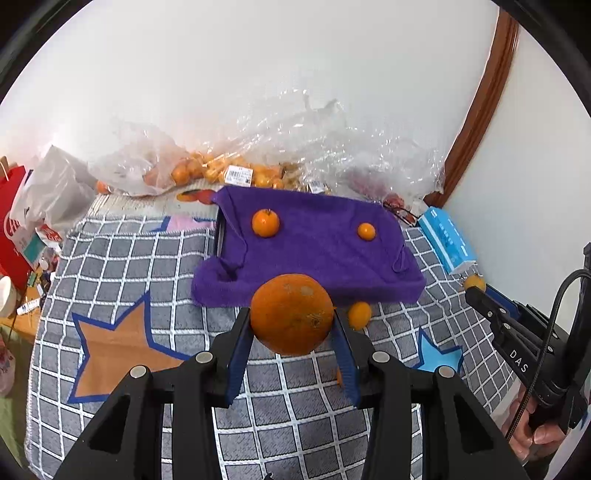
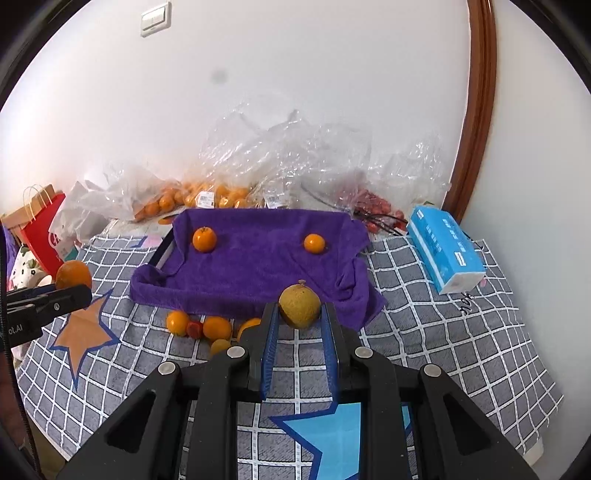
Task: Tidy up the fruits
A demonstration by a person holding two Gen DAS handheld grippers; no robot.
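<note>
Left wrist view: left gripper (image 1: 291,325) has its fingers clamped on a big orange (image 1: 291,314), held above the checked cloth (image 1: 122,258) just short of the purple towel (image 1: 317,251); I'd carry it level over the tray.
Right wrist view: right gripper (image 2: 299,317) fingers pinch a small yellowish fruit (image 2: 299,304) near the towel's front edge; set it apart from the two small oranges (image 2: 204,239) there, release low.

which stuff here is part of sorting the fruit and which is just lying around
Part of the job:
- large orange in the left gripper
- small yellowish fruit in the right gripper
- purple towel-lined tray with two small oranges
- loose fruit on the blanket

Lying about:
- blue tissue pack
- red paper bag
- wall switch
</note>
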